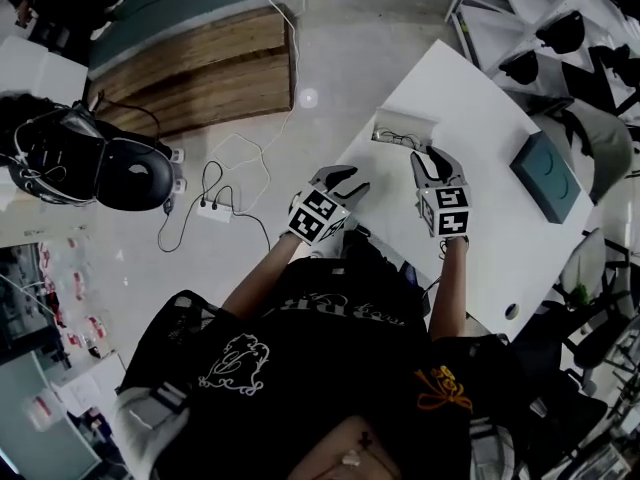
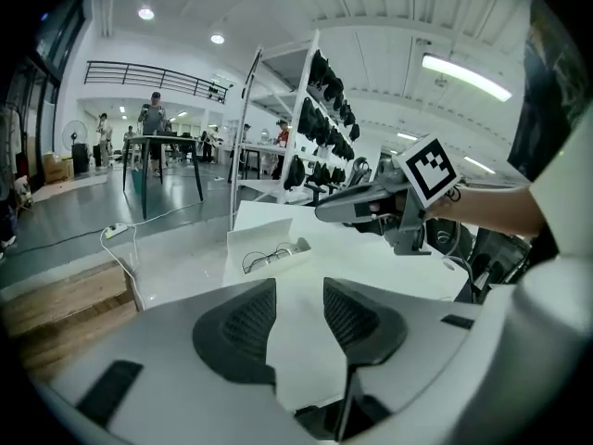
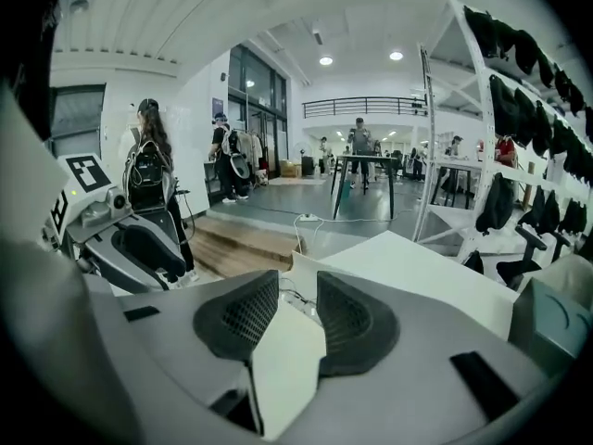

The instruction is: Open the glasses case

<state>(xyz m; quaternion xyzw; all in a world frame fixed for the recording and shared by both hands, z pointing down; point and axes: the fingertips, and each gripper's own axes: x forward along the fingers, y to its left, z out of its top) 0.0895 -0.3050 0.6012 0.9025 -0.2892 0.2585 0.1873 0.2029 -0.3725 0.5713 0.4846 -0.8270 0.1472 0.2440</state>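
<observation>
The white glasses case (image 1: pixel 404 128) lies open near the far edge of the white table (image 1: pixel 480 238), lid raised, a pair of thin-rimmed glasses (image 2: pixel 265 258) inside. My left gripper (image 1: pixel 350 184) hovers off the table's left edge, short of the case; its jaws stand apart with nothing between them (image 2: pixel 299 306). My right gripper (image 1: pixel 436 156) hangs over the table just on the near side of the case, jaws apart and empty (image 3: pixel 296 306). In the right gripper view the case (image 3: pixel 298 276) shows only partly behind the jaws.
A dark teal box (image 1: pixel 548 173) sits at the table's right side. On the floor to the left lie a power strip with cables (image 1: pixel 215 209) and a wooden platform (image 1: pixel 200 68). Shelves with dark helmets (image 1: pixel 570 30) stand beyond the table.
</observation>
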